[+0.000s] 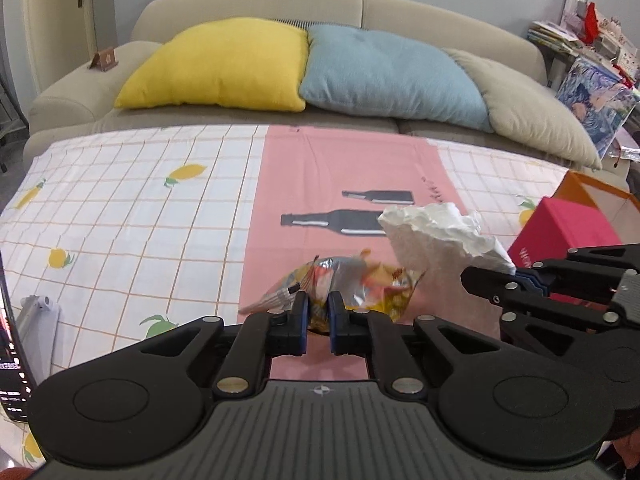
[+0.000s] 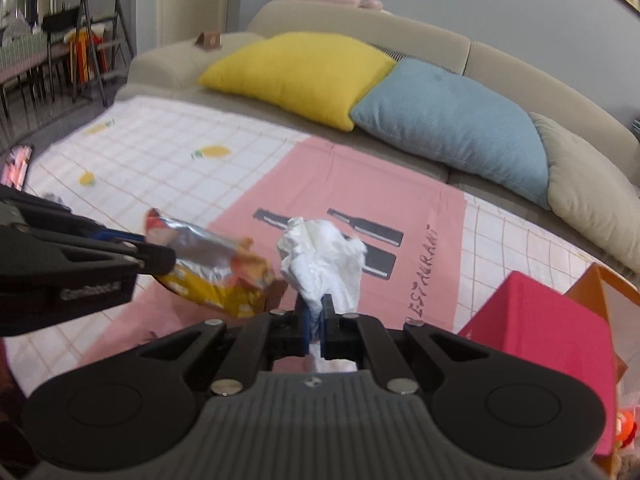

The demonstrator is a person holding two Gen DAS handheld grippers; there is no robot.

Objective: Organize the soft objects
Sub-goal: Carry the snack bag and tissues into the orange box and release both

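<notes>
My left gripper (image 1: 318, 308) is shut on a crumpled yellow and silver snack bag (image 1: 352, 284), held above the patterned cloth (image 1: 160, 220). It also shows in the right wrist view, where the left gripper (image 2: 160, 258) pinches the snack bag (image 2: 216, 272) at its end. My right gripper (image 2: 316, 316) is shut on a crumpled white tissue (image 2: 324, 260), held just right of the bag. In the left wrist view the tissue (image 1: 436, 236) hangs from the right gripper (image 1: 492, 276). The two held items are close together, apart.
A beige sofa (image 1: 256, 4) behind holds a yellow cushion (image 1: 224, 64), a blue cushion (image 1: 384, 76) and a beige cushion (image 1: 532, 108). A red box (image 2: 552, 344) inside an orange paper bag (image 1: 588, 192) stands at the right. A lit screen (image 1: 12, 352) is at the left edge.
</notes>
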